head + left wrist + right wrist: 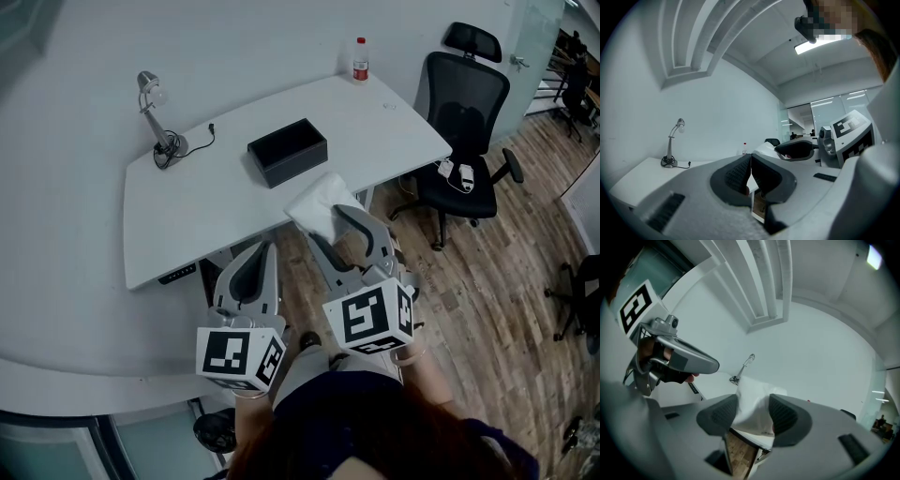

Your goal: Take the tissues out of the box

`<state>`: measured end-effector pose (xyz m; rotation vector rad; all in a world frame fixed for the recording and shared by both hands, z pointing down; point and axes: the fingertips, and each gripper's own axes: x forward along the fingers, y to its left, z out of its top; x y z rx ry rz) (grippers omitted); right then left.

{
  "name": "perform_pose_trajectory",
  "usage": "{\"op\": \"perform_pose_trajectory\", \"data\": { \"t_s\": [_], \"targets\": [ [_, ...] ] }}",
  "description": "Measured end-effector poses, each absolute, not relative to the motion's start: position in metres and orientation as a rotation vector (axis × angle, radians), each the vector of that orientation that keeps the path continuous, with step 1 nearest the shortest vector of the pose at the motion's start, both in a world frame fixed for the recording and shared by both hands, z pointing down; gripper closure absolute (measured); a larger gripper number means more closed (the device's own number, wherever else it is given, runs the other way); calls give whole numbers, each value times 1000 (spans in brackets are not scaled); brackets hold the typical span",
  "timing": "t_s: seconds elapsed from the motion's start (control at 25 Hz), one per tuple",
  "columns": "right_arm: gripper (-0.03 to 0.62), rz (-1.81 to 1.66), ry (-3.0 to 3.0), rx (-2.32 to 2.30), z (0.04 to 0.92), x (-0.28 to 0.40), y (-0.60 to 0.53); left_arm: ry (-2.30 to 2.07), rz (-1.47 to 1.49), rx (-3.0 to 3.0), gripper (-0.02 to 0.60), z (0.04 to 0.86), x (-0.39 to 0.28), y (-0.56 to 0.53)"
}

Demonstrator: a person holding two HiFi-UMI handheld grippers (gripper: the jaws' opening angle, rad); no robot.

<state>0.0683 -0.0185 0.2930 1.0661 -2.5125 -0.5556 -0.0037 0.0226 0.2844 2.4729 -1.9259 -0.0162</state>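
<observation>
An open black box (pixel 288 150) stands on the white desk (pixel 197 220), near its middle. My right gripper (pixel 325 223) is shut on a white pack of tissues (pixel 317 202), held up in front of the desk's near edge, apart from the box. In the right gripper view the tissues (pixel 751 392) bulge up between the two dark pads (pixel 783 416). My left gripper (pixel 253 251) hovers to the left of it, above the desk's front edge. Its jaws (pixel 750 159) are shut with nothing between them.
A desk lamp (pixel 157 127) with its cable stands at the desk's back left. A bottle with a red label (pixel 360 59) sits at the far right corner. A black office chair (pixel 466 122) stands right of the desk on the wooden floor (pixel 487 281).
</observation>
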Motion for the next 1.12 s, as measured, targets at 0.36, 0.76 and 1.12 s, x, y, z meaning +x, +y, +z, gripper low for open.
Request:
{"op": "perform_pose_trajectory", "data": {
  "t_s": [0.36,0.76,1.12],
  "targets": [
    [371,-539,-2523,1092,290,85,-13,-1920,16,2484,557,281,11,27],
    [372,-526,-2524,1113,294,88,-16,-1901,44,2507,557,283,17,23],
    [373,-521,-2523,1096,293,73,-21,-1909,44,2495,557,283,1,18]
  ]
}}
